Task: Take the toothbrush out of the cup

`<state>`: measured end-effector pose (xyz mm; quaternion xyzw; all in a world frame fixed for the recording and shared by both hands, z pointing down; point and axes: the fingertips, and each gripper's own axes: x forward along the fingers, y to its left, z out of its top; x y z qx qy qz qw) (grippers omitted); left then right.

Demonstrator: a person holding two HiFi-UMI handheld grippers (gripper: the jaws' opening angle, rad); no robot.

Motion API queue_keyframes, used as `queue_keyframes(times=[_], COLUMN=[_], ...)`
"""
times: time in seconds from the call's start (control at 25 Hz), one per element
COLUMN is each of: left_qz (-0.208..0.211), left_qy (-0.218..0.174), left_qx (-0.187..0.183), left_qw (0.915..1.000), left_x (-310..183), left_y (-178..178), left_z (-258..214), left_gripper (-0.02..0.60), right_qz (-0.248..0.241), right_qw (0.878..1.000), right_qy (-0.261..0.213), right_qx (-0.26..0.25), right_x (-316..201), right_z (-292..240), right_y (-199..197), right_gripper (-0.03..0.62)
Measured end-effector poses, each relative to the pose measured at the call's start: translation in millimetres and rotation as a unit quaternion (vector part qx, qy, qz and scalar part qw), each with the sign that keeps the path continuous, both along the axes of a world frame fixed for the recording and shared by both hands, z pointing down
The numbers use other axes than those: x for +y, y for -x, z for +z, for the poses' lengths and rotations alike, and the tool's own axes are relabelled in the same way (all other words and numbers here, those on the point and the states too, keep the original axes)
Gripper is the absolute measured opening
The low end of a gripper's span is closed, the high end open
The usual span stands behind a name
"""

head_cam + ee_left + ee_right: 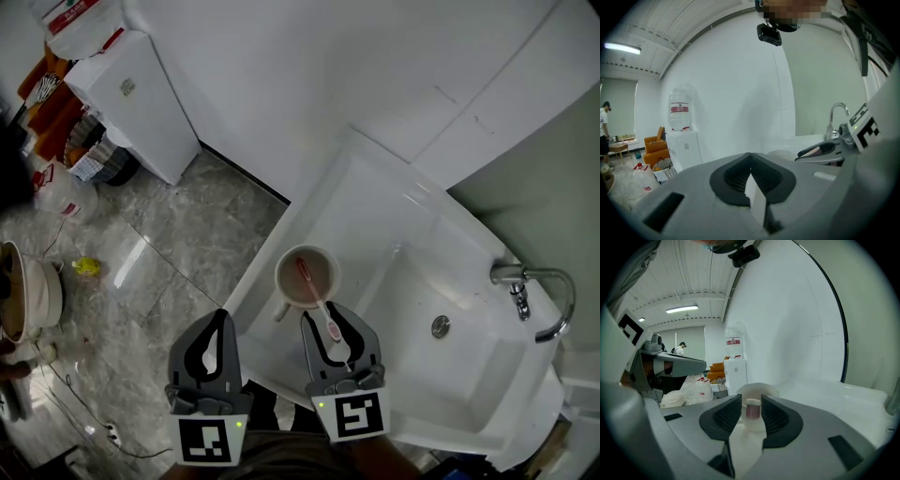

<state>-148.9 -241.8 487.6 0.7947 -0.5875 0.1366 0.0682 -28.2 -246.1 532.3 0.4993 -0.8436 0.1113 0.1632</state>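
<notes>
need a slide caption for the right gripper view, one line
Right gripper with jaws open around the pink end of the toothbrush, not yet gripping it, the white cup just behind.

- A wash corner in a large, open indoor hall.
- White washbasin with a chrome tap at its right side; on its left rim, a cup holds a toothbrush.
- Left of the washbasin: grey marbled floor tiles, a bottled-water dispenser and, farther off, an orange armchair.
- Strip light overhead.

Left hand-held gripper, right hand-held gripper — grey, black-padded; possibly green lights.
</notes>
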Motion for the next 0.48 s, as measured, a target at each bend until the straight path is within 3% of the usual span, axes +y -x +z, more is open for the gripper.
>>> queue_keyframes(times=[0.48], left_qz=[0.002], left_qy=[0.005], left_qx=[0.001], left_qw=[1.0], left_x=[0.7], left_y=[0.5], left_z=[3.9], left_gripper=[0.015], right_qz=[0.021], right_qw=[1.0], right_qy=[0.007], right_qx=[0.004], right_x=[0.6], right_z=[7.5], right_y=[-5.5], right_gripper=[0.069])
